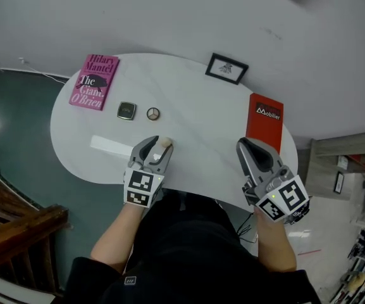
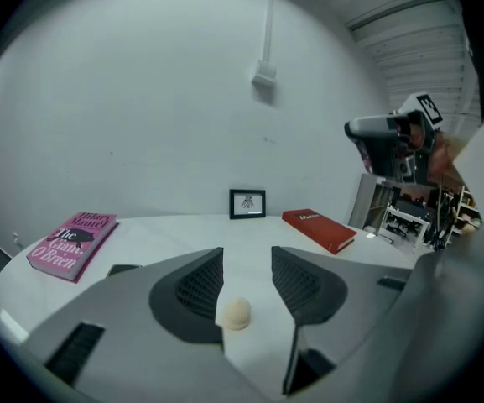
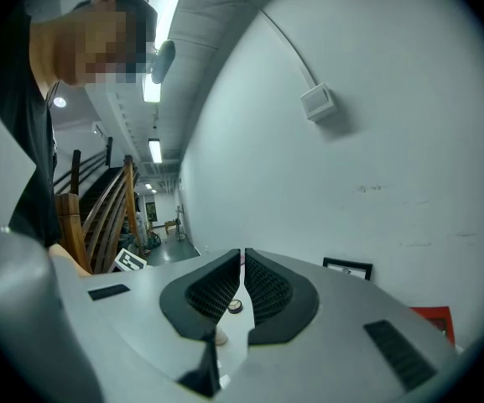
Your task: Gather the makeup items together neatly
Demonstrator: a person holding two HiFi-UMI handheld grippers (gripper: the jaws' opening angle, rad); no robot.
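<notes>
Item: beige makeup sponge (image 2: 237, 312), small and rounded, lying on the white desk (image 1: 195, 119) near its front edge; it sits between the jaws of my left tool (image 2: 247, 259), close by the left-hand jaw, and I cannot tell whether it touches

Left tool: jaws about half apart, pads not pressing, nothing held

Right tool (image 3: 242, 259): jaws together, empty, hanging over the desk's right front, well apart from the sponge

Other makeup: dark square compact (image 1: 126, 111) and round compact (image 1: 153, 113), just beside each other, a little beyond the sponge; pale flat strip (image 1: 111, 145) to the sponge's left, kind unclear

Not makeup: pink book (image 1: 94, 81), red book (image 1: 264, 116), framed picture (image 1: 226, 68)

Step in hand, as I judge it: handling the sponge, third piece of the group; next move calls either for closing gently on so soft a piece and carrying it up beside the compacts, or, if this is its place, for backing straight off without nudging it
</notes>
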